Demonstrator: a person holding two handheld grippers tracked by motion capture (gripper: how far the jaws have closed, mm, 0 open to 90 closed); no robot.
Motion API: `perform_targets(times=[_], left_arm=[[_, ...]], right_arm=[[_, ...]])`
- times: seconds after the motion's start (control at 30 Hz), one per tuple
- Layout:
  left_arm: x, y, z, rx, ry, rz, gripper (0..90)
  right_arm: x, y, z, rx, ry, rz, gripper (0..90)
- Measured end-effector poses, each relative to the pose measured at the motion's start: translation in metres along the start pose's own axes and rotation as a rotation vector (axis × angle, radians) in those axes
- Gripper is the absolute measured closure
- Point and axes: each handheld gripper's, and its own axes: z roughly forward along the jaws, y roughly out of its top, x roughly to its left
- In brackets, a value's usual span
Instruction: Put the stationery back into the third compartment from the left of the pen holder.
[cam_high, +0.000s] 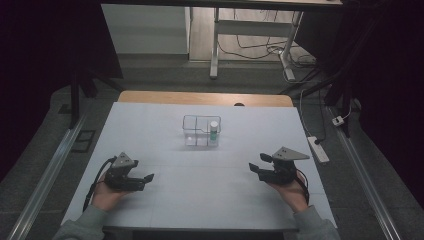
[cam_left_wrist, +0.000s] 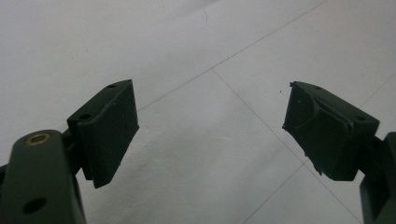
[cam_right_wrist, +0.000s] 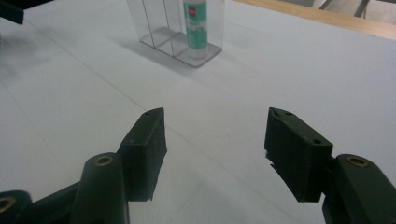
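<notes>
Jaws on my right gripper (cam_right_wrist: 212, 154) and left gripper (cam_left_wrist: 210, 135) both gape, empty. Glue stick (cam_right_wrist: 194, 23) stands upright in the end slot of the clear organizer (cam_right_wrist: 161, 35) — ahead of the right jaws, slightly left; looks like the nearer hand.

1. The table (cam_high: 165, 200) has a white top crossed by thin grey lines, with a light wood edge at the far side.
2. The organiser (cam_high: 196, 131) is clear and colourless.
3. The glue stick (cam_high: 214, 132) is green and white with a white cap.
4. The left gripper (cam_left_wrist: 210, 126) and the right gripper (cam_right_wrist: 215, 149) are black, with brass-coloured rivets.
5. The sleeves (cam_high: 80, 227) are grey-green.
</notes>
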Motion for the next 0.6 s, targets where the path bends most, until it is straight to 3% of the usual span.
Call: perform_targets(times=[0.23,0.6], left_arm=[[0.0,0.0,0.0,-0.002,-0.001,0.002,17.2],[0.0,0.0,0.0,-0.002,-0.001,0.005,17.2]], right_arm=[[-0.005,-0.02,-0.013,0.041,-0.041,0.0,37.2],[-0.004,-0.038,-0.018,0.079,-0.033,-0.032,36.1]])
